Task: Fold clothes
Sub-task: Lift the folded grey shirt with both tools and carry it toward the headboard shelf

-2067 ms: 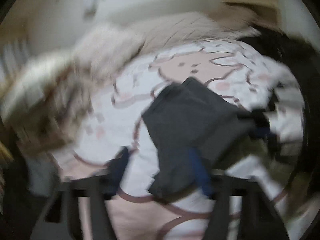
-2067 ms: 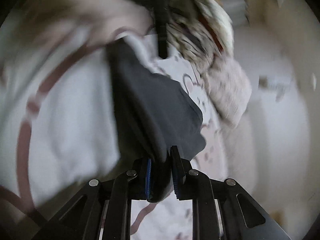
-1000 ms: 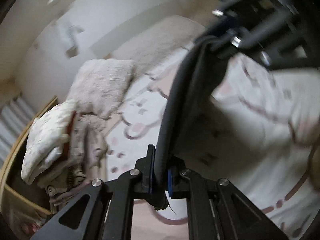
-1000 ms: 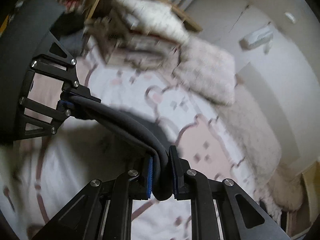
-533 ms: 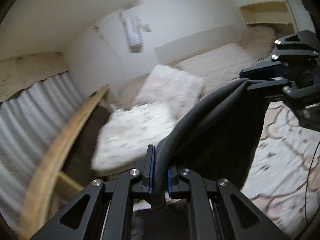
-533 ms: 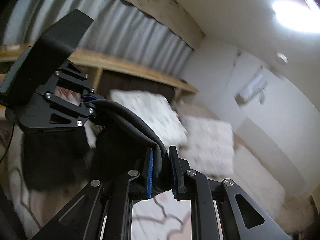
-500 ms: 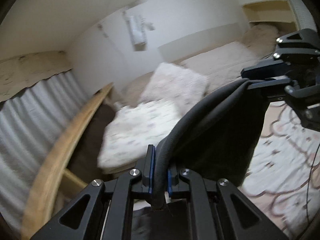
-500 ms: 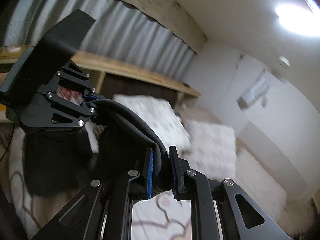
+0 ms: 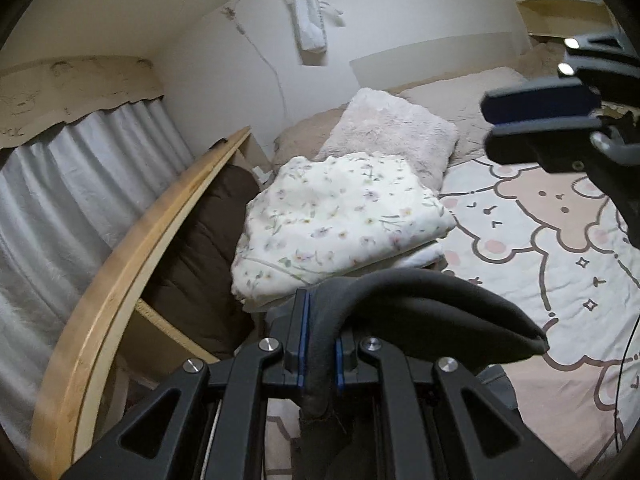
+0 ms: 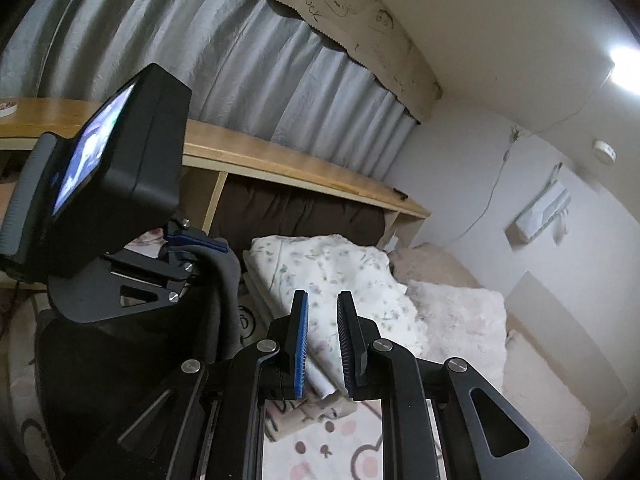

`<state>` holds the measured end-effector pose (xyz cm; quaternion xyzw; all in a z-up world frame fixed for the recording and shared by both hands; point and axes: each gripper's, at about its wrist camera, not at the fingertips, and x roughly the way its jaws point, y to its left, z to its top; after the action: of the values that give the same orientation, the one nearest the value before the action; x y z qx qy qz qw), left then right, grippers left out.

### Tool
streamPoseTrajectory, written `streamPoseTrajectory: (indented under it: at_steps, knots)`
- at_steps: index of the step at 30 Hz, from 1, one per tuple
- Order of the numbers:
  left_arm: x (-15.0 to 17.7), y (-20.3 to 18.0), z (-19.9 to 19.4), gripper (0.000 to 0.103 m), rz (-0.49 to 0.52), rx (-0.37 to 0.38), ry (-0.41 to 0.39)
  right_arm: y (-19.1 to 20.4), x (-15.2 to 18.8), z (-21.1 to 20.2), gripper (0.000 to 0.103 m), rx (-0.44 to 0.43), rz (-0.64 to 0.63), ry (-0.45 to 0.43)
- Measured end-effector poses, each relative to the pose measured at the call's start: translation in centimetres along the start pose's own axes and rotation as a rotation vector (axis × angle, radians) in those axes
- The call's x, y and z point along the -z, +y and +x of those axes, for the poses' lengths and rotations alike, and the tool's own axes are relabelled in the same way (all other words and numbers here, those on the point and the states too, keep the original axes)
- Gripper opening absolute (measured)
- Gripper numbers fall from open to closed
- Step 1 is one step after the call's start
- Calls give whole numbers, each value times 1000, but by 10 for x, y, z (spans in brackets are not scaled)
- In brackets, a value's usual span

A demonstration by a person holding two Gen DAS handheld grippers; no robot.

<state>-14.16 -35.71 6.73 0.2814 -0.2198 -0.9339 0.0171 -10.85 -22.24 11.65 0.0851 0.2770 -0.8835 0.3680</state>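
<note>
A dark grey garment [image 9: 420, 308] is pinched in my left gripper [image 9: 318, 334], which is shut on its edge and holds it up above the bed. The cloth droops to the right and hangs below the fingers. In the right wrist view the left gripper [image 10: 196, 246] sits at the left with the garment [image 10: 120, 344] hanging from it. My right gripper [image 10: 322, 344] is open a little and empty, apart from the cloth. It also shows in the left wrist view [image 9: 540, 116] at the upper right.
The bed has a cartoon bear sheet [image 9: 560, 240]. A folded floral blanket [image 9: 340, 220] and a fluffy cushion [image 9: 392, 128] lie at its head. A wooden shelf [image 9: 132, 248] and grey curtain [image 9: 72, 184] run along the left side.
My right gripper has let go of the garment and opened. The cloth now hangs from the left gripper alone, no longer stretched between the two.
</note>
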Motion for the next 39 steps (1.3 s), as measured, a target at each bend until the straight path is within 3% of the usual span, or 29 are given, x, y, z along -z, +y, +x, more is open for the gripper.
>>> streamPoseTrajectory:
  at_steps: [3, 4, 5, 7, 9, 13, 15, 16, 18, 19, 20, 27, 33, 39]
  knots:
    - [-7, -2, -4, 10, -6, 31, -23, -4, 23, -12, 16, -23, 93, -24]
    - [-10, -2, -6, 10, -12, 40, -34, 1, 34, -20, 22, 0, 99, -34]
    - [-12, -3, -7, 10, -18, 46, -43, 6, 46, -27, 49, 26, 102, -45]
    - [-17, -5, -11, 10, -26, 60, -58, 24, 66, -41, 92, 84, 61, -78]
    - [-21, -7, -14, 10, -33, 72, -73, 43, 85, -53, 92, 100, 30, -105]
    - [-27, -10, -19, 10, -29, 87, -87, 55, 100, -47, 92, -13, 129, -77]
    - [-29, -12, -22, 10, -19, 90, -91, 54, 98, -36, 92, -67, 193, -59]
    - [-29, -12, -23, 10, -13, 88, -89, 48, 90, -28, 87, -87, 238, -62]
    - [-29, -12, -22, 10, -3, 78, -82, 38, 81, -20, 53, -127, 293, -62]
    - [-28, -10, -21, 10, -3, 66, -77, 30, 76, -14, 26, -147, 320, -48]
    - [-28, -7, -20, 10, -8, 57, -74, 21, 71, -6, 15, -164, 341, -25]
    - [-24, 12, -19, 10, -47, 22, -91, -12, 39, 23, 13, -81, 292, 29]
    - [-10, 20, -23, 10, -33, 3, -100, -2, 25, 22, 13, -47, 177, 8]
    - [-3, 30, -2, 10, -38, -18, -68, 14, 23, 38, 13, -30, 113, 36]
